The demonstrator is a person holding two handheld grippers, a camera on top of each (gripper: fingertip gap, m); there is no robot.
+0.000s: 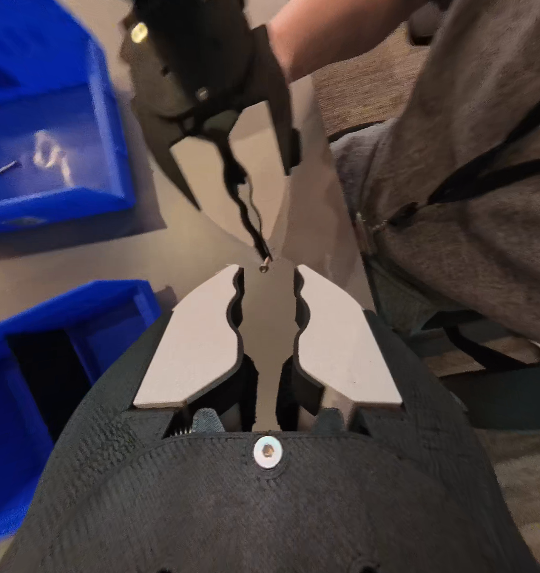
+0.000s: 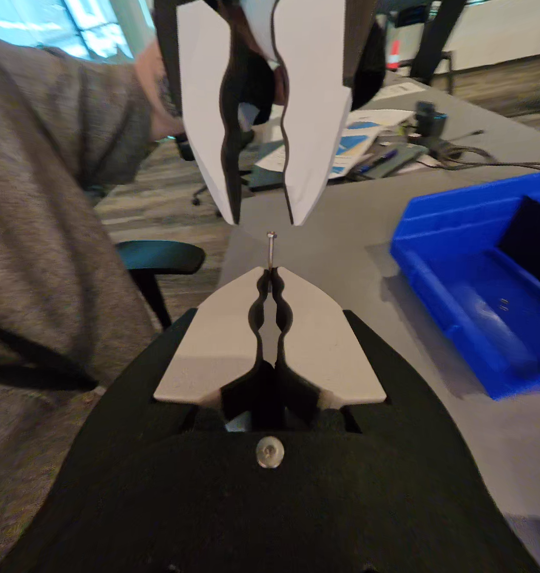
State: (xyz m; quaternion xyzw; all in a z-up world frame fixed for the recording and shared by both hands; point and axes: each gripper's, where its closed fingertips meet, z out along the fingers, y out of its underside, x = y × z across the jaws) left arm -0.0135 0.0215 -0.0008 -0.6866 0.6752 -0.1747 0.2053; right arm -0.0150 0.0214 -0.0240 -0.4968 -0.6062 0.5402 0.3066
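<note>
My right gripper [image 2: 270,270] is shut on a thin metal screw [image 2: 271,249], which sticks out past its tips, head end forward. My left gripper [image 1: 268,269] is open and empty, tip to tip with the right one. In the left wrist view the right gripper [image 1: 267,257] comes from above and the screw's head [image 1: 264,268] sits just in front of my open tips. In the right wrist view the left gripper [image 2: 265,222] hangs from the top, jaws apart, just beyond the screw's head.
Blue bins stand on the grey table [image 2: 340,223]: one with small metal parts [image 1: 50,156], one with a black divider [image 1: 45,350], and one at the right [image 2: 479,279]. A person in a grey sweater [image 1: 464,155] is close. Papers, cables and a chair [image 2: 160,257] lie beyond. My two grippers' fingertips are within a few centimetres of each other.
</note>
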